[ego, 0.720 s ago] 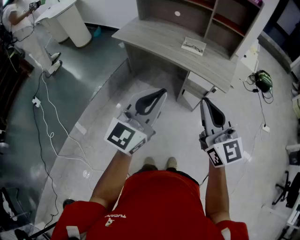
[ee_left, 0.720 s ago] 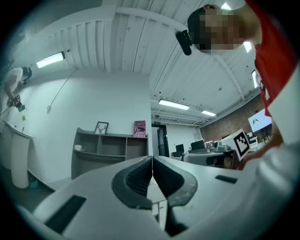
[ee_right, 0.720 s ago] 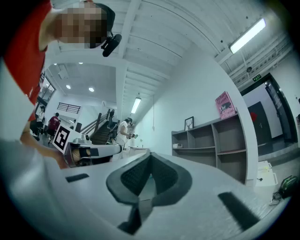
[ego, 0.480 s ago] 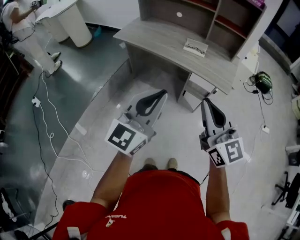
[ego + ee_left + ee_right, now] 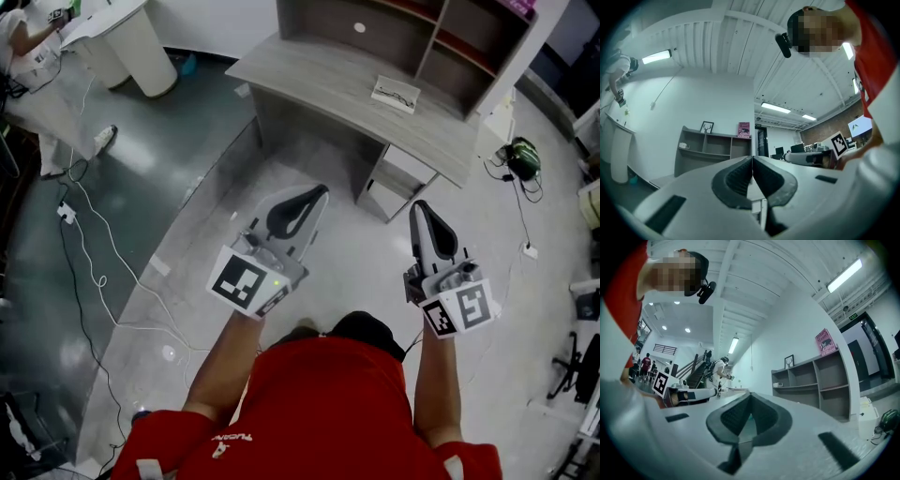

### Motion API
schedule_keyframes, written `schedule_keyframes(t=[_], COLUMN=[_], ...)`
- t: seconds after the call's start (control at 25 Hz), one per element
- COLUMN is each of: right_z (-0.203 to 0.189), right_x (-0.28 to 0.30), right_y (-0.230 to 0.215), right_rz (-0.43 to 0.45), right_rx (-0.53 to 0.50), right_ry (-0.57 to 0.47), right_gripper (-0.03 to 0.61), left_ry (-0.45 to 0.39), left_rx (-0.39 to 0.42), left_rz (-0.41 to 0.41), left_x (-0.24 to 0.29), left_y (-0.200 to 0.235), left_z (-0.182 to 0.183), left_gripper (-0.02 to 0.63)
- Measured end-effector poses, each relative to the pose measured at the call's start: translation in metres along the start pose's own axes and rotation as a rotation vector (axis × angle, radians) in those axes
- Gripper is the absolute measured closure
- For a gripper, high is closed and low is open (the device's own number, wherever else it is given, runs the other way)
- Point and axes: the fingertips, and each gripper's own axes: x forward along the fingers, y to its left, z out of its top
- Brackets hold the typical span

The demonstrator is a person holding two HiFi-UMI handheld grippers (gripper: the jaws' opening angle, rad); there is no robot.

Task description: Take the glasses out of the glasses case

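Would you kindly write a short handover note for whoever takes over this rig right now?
Left tongs: shut, empty, held out in front.
Right tongs: shut, empty, beside the left.
Glasses case: on the grey desk ahead, far from both tongs; open or closed, cannot tell.
Done: nothing yet. Left: approach the desk, then the whole job.

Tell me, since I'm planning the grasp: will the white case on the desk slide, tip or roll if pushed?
The case lies flat and low on the desk, so it would likely slide, not tip or roll. Small and thin, probably light.
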Motion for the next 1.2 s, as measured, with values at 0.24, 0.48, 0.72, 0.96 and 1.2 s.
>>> schedule_keyframes(t=[0.24,0.48,0.72,0.96,1.2], right_z=[-0.004,-0.009,-0.019,-0.03,-0.041], right_x=[0.011,0.032,0.071,0.115,0.155], right_y=[-0.01,-0.04,-0.107,-0.189,-0.263], right_rz=[-0.026,-0.034,-0.032,-0.019,0.012], right_rx=[-0.021,-0.052,-0.092,-0.107,-0.114], right_ry=[0.014,0.003,-0.014,-0.007,0.011], right_gripper=[0.575,0.574,0.574,0.575,0.575], left_ry=[-0.011,-0.006,0.023,0.057,0.085], left_rx=[-0.014,-0.001,0.033,0.061,0.077], left_rz=[-0.01,-0.006,0.002,-0.004,-0.014], left_x=[0.007,0.034,0.097,0.186,0.275], left_y=[0.017,0.037,0.069,0.099,0.123], left_z=[-0.006,-0.017,-0.037,-0.057,-0.08], left_gripper=[0.603,0.603,0.603,0.603,0.603])
